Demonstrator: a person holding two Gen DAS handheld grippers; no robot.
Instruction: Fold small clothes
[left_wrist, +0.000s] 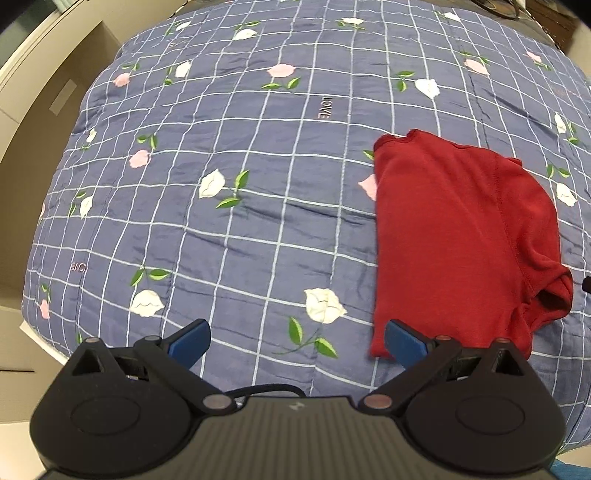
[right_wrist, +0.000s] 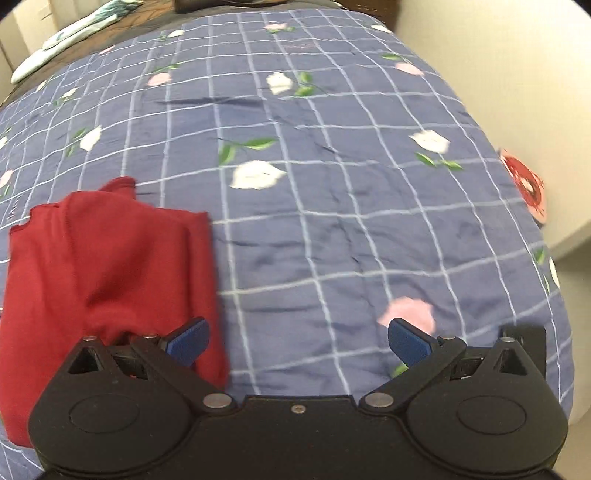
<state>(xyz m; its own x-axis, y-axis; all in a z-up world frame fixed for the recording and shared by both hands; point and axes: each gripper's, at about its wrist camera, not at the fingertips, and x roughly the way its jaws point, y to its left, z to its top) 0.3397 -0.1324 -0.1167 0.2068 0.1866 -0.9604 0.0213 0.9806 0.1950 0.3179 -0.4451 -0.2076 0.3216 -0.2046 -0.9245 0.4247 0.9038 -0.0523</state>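
- The left gripper (left_wrist: 297, 341) is spread wide, its blue-padded fingers (left_wrist: 190, 341) far apart with nothing between them; it hangs over the bed near its near edge.
- Its right finger pad sits in front of the near-left corner of the red garment (left_wrist: 458, 236); whether it touches the cloth cannot be told.
- The right gripper (right_wrist: 297, 341) is likewise wide open and empty, hovering above the quilt (right_wrist: 332, 221).
- In the right wrist view the red garment (right_wrist: 107, 273) lies to the left, its right edge running just behind the left finger pad (right_wrist: 186, 341).
- The garment is folded into a rough rectangle, lying flat on the quilt, with a sleeve opening showing at its near-right corner in the left wrist view.
- The quilt (left_wrist: 240, 184) is blue with a white grid and printed white and pink flowers with green leaves, lightly creased.
- Beyond the bed's right edge a round red and pink object (right_wrist: 528, 188) stands against the pale wall.
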